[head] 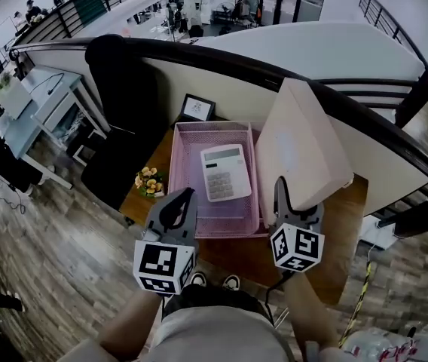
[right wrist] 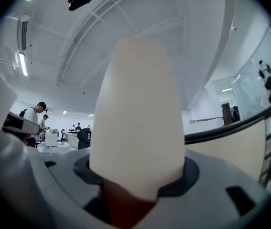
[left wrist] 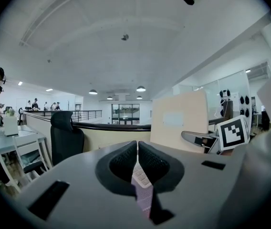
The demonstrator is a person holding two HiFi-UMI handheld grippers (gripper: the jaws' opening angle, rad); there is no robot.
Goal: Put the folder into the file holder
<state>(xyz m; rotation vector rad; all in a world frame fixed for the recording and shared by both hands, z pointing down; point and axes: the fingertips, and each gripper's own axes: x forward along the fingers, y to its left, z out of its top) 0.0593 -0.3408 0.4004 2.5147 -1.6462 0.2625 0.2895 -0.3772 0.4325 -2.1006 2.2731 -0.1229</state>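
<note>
A cream folder (head: 304, 145) stands tilted over the right side of the wooden desk, and my right gripper (head: 283, 194) is shut on its lower edge. In the right gripper view the folder (right wrist: 138, 113) fills the space between the jaws of the right gripper (right wrist: 135, 185). A pink mesh file holder (head: 191, 194) lies on the desk to its left, with a white calculator (head: 225, 172) inside. My left gripper (head: 180, 202) hovers at the holder's near left corner, shut and holding nothing. The left gripper view shows the left gripper (left wrist: 137, 149) with its jaws together and the folder (left wrist: 178, 120) beyond.
A small framed picture (head: 197, 108) stands behind the holder, and a bunch of flowers (head: 150, 181) sits at the desk's left edge. A black chair (head: 123, 89) is at the left. A cream partition with a dark rail (head: 221, 55) backs the wooden desk (head: 236, 255).
</note>
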